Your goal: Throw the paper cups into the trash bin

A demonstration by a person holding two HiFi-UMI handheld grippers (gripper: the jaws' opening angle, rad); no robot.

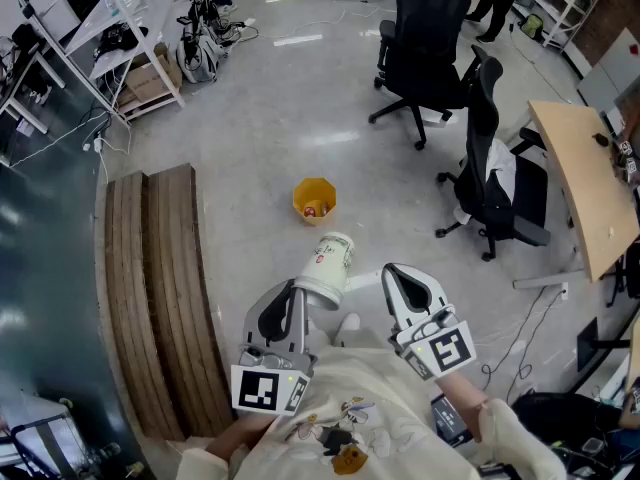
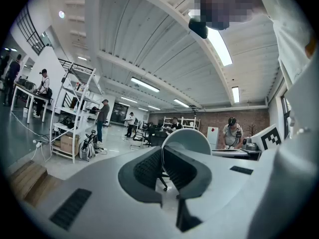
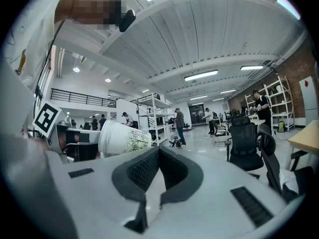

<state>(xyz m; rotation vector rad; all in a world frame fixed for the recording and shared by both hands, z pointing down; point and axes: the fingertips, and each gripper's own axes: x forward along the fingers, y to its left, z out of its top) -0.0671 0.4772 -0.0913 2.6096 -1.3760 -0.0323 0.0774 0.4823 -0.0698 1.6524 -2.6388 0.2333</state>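
A white paper cup (image 1: 331,263) with a printed side hangs tilted above the floor, and my left gripper (image 1: 298,293) is shut on its rim. In the left gripper view the cup's wall (image 2: 187,138) stands pinched between the dark pads of that gripper (image 2: 162,152). My right gripper (image 1: 392,273) is beside the cup, shut with nothing in it. From the right gripper view (image 3: 158,151) the cup (image 3: 123,137) shows at the left. A yellow trash bin (image 1: 314,200) stands on the floor beyond the cup, with something small inside it.
Long wooden planks (image 1: 160,288) lie on the floor at the left. Two black office chairs (image 1: 420,58) (image 1: 492,163) and a wooden desk (image 1: 585,183) stand at the right. Shelving (image 1: 120,18) with a cardboard box (image 1: 150,83) is at the back left. People stand far off.
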